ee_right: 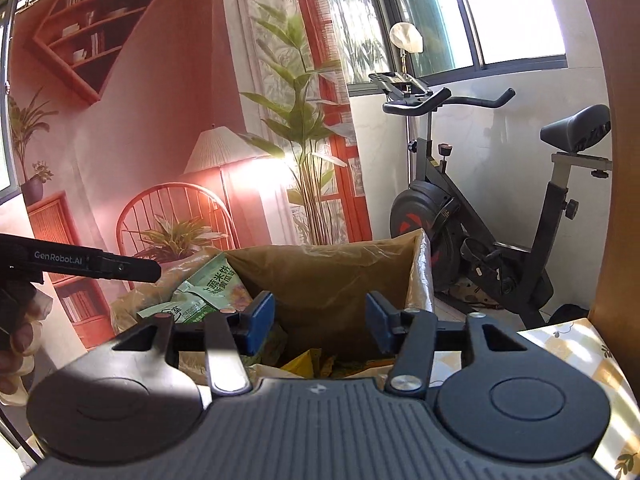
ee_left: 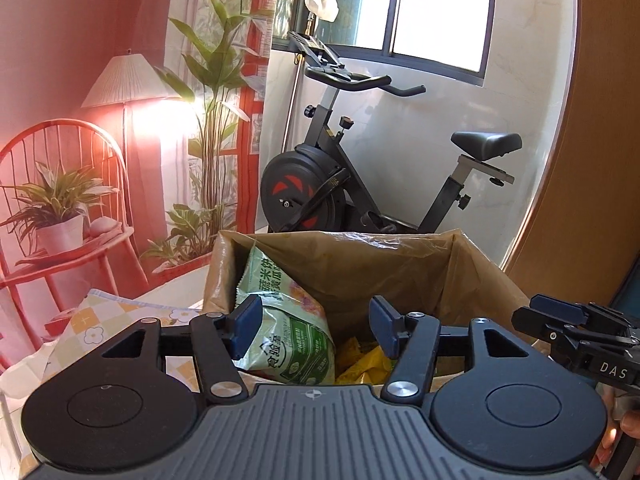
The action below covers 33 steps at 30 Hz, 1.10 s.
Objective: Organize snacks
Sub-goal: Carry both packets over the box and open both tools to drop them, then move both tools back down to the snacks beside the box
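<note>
Two wrist views over an open cardboard box lined with clear plastic film and standing on a table covered by a yellow checked cloth.

Left gripper: jaws parted, nothing pressed between the blue pads. A green snack bag stands tilted inside the box against its left wall; in the left wrist view its edge lies just beside the left pad, and whether they touch cannot be told.

Right gripper: jaws likewise parted and holding nothing, poised over the box opening. In the left wrist view it appears at the right edge, beside the box.

Lower in the box lie yellow packets, seen between the pads in both views. From the right wrist view the green snack bag leans at the left side of the box, with the left gripper's black arm above it.

Behind the box stand an exercise bike under a window, and a printed backdrop showing a lamp, a chair and plants.
</note>
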Tool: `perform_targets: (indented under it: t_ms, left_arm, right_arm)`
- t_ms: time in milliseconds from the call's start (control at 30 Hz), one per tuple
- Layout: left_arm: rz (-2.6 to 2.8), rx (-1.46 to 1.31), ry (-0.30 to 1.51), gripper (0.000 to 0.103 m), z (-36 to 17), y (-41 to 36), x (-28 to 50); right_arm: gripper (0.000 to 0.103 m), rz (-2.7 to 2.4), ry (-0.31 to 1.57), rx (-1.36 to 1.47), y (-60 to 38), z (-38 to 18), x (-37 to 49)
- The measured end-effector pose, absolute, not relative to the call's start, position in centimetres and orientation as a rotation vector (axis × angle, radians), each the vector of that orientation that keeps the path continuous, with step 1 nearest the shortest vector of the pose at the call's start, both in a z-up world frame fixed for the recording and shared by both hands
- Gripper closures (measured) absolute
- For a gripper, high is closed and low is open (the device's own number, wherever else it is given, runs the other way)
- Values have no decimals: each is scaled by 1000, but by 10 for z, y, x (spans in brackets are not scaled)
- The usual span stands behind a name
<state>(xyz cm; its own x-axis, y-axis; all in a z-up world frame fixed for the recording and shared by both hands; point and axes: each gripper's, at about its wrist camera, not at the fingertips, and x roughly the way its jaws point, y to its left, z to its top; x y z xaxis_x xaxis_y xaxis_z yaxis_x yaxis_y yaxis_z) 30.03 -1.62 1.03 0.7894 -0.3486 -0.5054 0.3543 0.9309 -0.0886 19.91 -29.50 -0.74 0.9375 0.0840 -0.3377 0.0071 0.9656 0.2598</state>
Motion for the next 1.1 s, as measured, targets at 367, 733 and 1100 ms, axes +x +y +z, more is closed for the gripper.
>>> perform_targets:
  t_ms: [367, 733, 1100]
  left_arm:
    - [-171, -13, 505, 42, 3, 83, 255]
    - [-220, -67, 653, 42, -74, 81, 242]
    - [-260, -27, 697, 41, -97, 57, 240]
  right_arm:
    - [49, 8, 331, 319, -275, -38, 146]
    - [50, -44, 512, 145, -257, -118, 134]
    - [50, 7, 723, 133, -257, -187, 138]
